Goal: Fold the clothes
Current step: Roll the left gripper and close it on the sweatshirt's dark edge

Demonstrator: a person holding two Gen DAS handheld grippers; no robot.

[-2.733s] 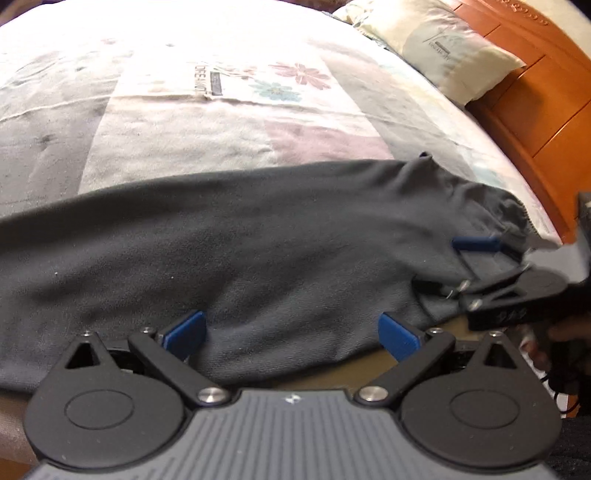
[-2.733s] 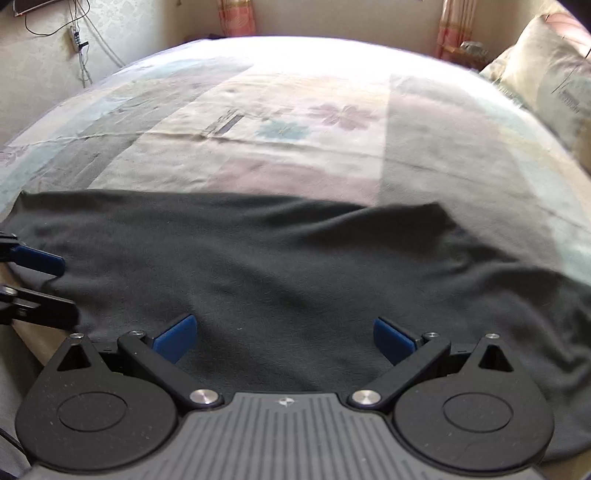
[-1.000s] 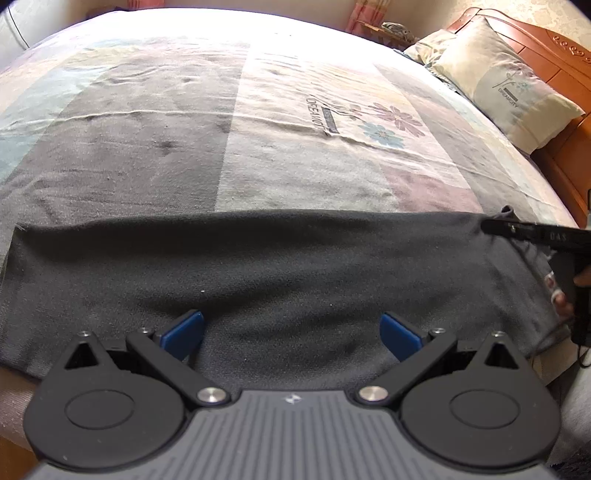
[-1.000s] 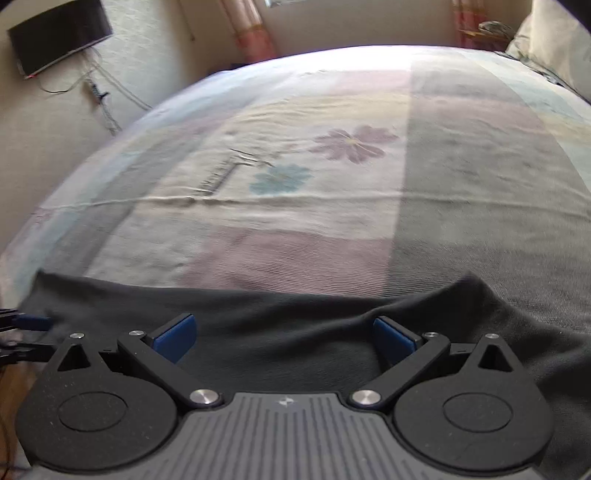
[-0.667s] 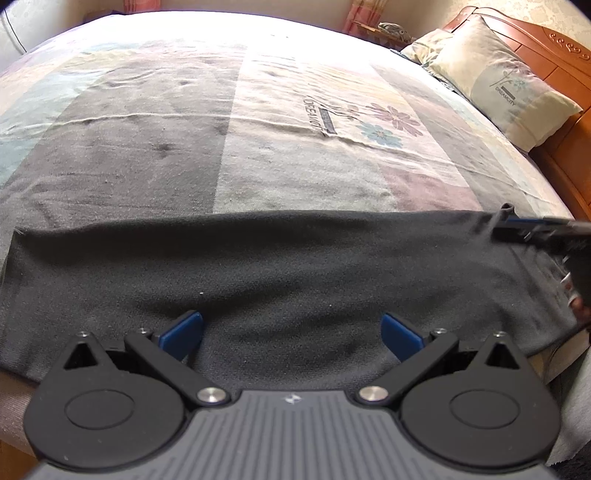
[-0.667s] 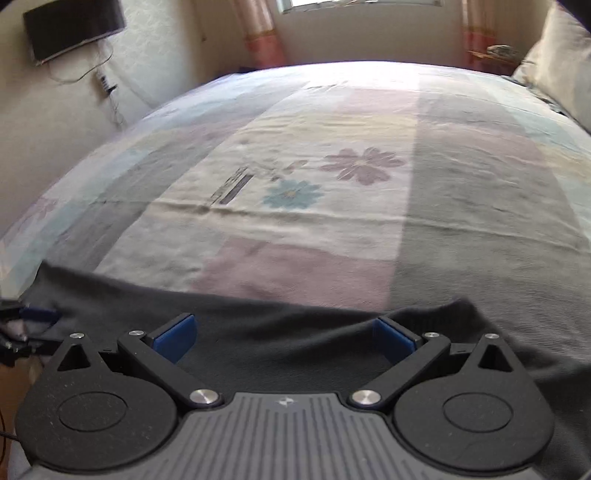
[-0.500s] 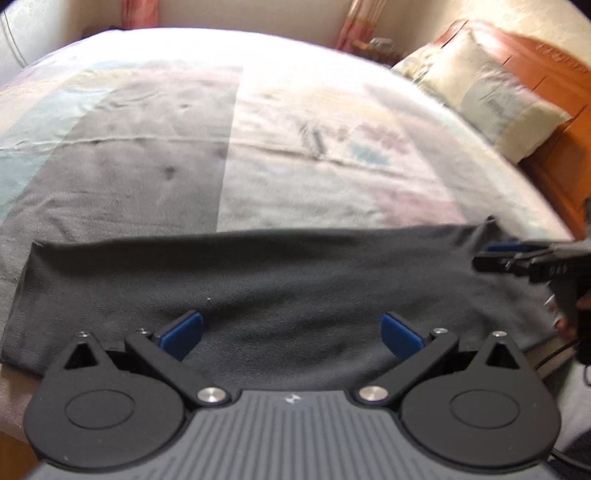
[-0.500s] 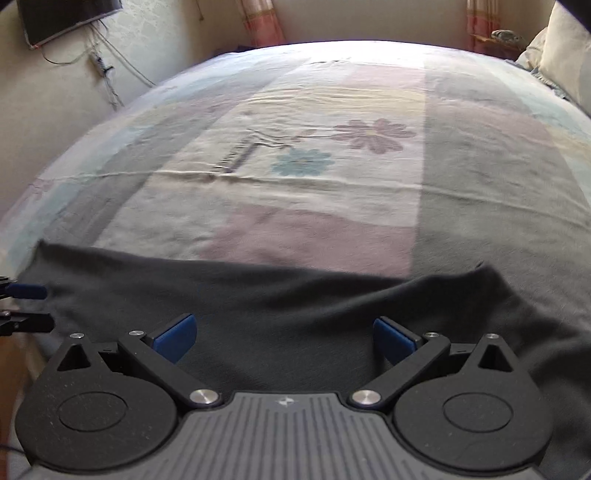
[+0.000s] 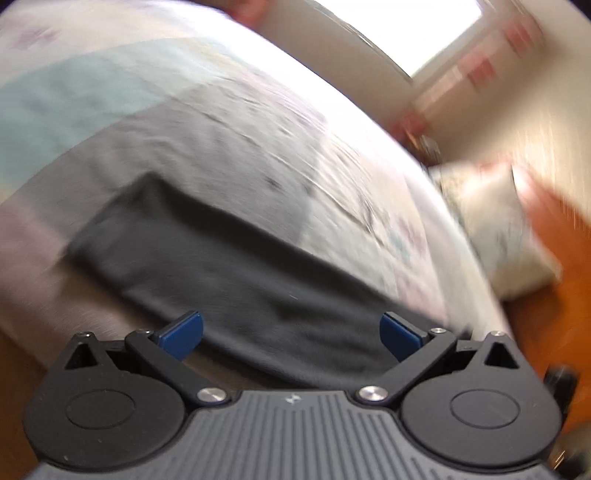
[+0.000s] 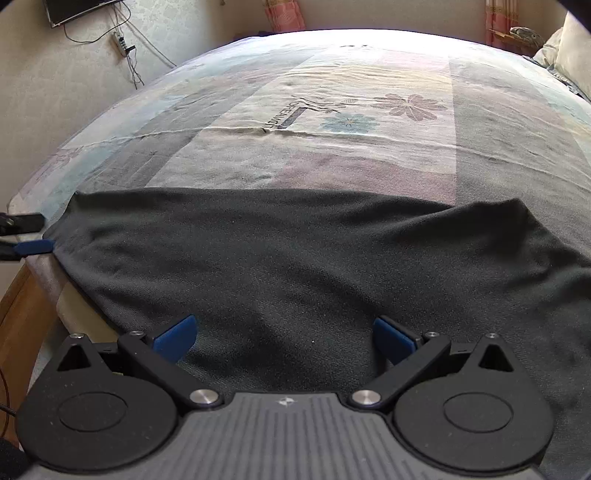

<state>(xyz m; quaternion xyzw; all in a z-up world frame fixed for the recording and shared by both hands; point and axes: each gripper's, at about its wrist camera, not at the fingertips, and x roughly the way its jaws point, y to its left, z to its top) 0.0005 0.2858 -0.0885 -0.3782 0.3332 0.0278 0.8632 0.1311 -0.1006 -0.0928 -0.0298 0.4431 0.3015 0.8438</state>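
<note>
A dark grey garment [image 10: 295, 258] lies spread flat across the near edge of the bed, its right end a little rumpled. My right gripper [image 10: 284, 338] hovers open over its near hem with nothing between the blue pads. The left wrist view is blurred and tilted; there the garment [image 9: 240, 266] runs diagonally and my left gripper [image 9: 291, 332] is open above its near edge, empty. In the right wrist view the left gripper [image 10: 38, 234] shows at the garment's left corner, right beside the cloth.
The patchwork bedsheet [image 10: 369, 147] with printed flowers stretches beyond the garment. A pillow [image 9: 498, 229] and an orange wooden headboard [image 9: 554, 295] are at the right. The wooden bed frame [image 10: 22, 314] drops off at the left; a wall screen [image 10: 81, 11] and cables [image 10: 125, 48] hang behind.
The left gripper has swung quickly and tilted, blurring its view, and now sits at the garment's left corner. The right gripper has drawn back slightly, showing more cloth. Both have stayed open.
</note>
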